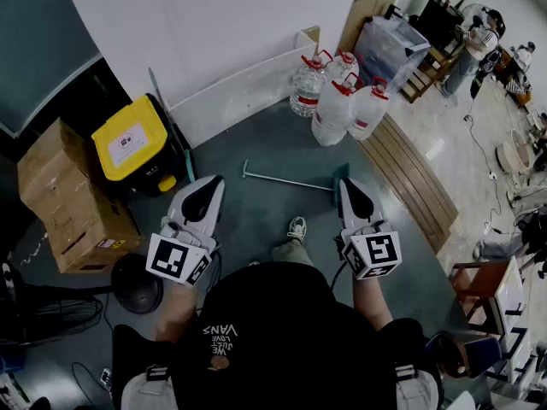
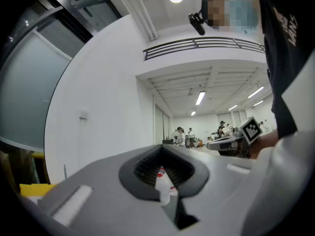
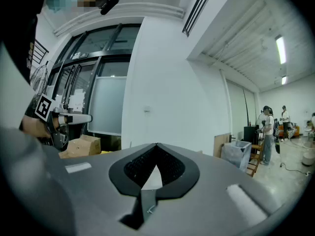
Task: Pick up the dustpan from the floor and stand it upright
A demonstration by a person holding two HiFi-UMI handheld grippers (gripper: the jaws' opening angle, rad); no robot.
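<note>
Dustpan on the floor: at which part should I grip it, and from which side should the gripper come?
Probably the long thin handle of the dustpan, near its middle, from above with the jaws across it. It lies flat on the floor, while the pan end sits partly hidden behind the right gripper, which is shut and must open first.

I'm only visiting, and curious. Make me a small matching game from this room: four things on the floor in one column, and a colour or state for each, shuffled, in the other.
Things
1. dustpan
2. bin
3. jugs
4. boxes

Colour or state
a. clear, with red caps
b. yellow lid
c. lying flat, long handle on the floor
d. brown cardboard

Pairs: 1-c, 2-b, 3-a, 4-d
</note>
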